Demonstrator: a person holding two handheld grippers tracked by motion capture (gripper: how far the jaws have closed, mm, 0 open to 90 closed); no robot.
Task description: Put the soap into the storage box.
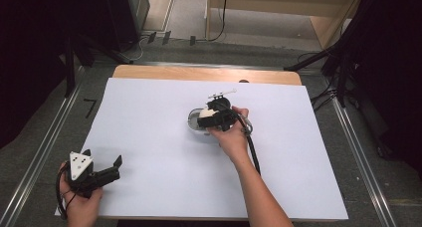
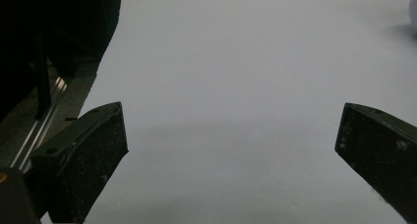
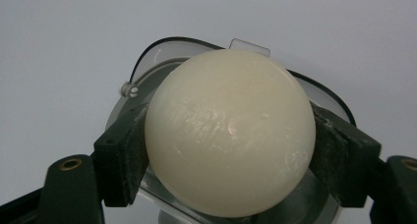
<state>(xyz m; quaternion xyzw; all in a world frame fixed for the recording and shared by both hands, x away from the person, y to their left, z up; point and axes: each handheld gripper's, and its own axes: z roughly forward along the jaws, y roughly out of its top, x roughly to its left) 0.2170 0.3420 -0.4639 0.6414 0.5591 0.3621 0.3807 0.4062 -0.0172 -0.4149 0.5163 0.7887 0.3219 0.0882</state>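
Clamped on a cream ball (image 3: pixel 230 135) between the two pads of the right gripper (image 1: pixel 215 118), squarely at its widest part, directly over a clear round container (image 3: pixel 147 62) sitting mid-table on the white sheet (image 1: pixel 149 137). Parked near the sheet's lower left corner, the left gripper (image 1: pixel 102 173), jaws wide and holding nothing, pointed across bare sheet. Judged to be the placing or lifting step at the container; cannot tell which. Called for next, if placing: lowering straight down, centred inside the rim, then easing the pads apart without nudging the container.
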